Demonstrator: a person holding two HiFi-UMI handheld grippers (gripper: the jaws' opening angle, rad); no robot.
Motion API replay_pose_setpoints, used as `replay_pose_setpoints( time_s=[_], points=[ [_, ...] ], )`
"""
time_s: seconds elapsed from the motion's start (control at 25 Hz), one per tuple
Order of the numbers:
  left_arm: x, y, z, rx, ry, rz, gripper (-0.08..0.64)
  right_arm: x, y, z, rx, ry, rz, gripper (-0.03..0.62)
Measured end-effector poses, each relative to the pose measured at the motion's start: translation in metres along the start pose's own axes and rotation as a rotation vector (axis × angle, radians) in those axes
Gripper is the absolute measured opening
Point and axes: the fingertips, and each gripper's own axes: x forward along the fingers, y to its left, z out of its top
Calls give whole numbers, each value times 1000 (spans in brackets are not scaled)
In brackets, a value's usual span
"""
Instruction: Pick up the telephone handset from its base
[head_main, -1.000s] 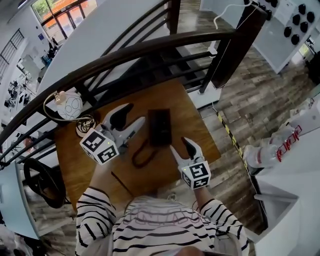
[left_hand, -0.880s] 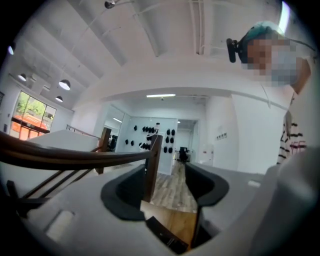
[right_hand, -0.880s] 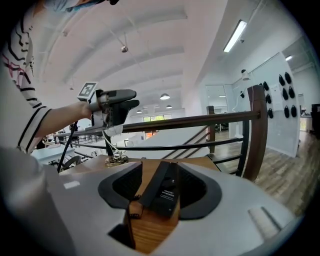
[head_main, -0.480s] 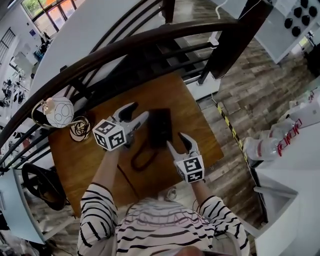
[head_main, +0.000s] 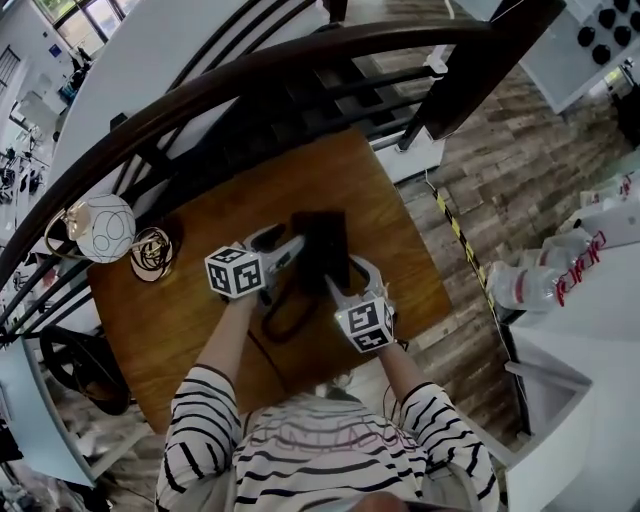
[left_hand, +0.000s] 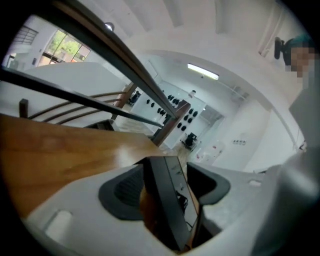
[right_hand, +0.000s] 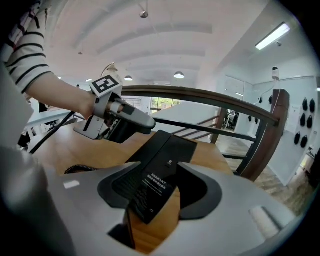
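Counts: we see one black telephone (head_main: 322, 248), one coiled cord (head_main: 283, 318), one wooden worktop (head_main: 180, 310), and two claws, the left claw (head_main: 278, 242) and the right claw (head_main: 352, 276).
Place: the telephone lies flat mid-worktop, between the two claws.
Axis: its long side runs away from us toward the railing (head_main: 250, 90); we cannot tell handset from base.
Left claw: jaws wide, just been opening; the telephone's edge stands between them, ungripped.
Right claw: jaws wide, the telephone's near corner between them, ungripped.
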Motion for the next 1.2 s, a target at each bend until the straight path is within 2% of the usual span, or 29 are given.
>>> replay_pose_setpoints(
  time_s=[0.32,0.6,0.8,0.92,1.04,1.2],
  points=[
    [11,17,-43,-128,46,-29,272,30,1,-29,-16,82,7,207],
    [20,13,-56,-165,79,-57,244,33,3,-33,-73,63,-18,210],
    [20,18,-58,-213,85,-19,161,31,2,-32,-75,54,-28,212],
    [20,12,-57,-235,92,-39,100,30,1,-32,-74,48,-31,213],
    [18,9,-56,-227,101,-41,95,30,1,-31,-74,46,-31,213],
    [14,6,-55,-255,96,-49,83,28,2,-31,-72,45,-29,212]
  ],
)
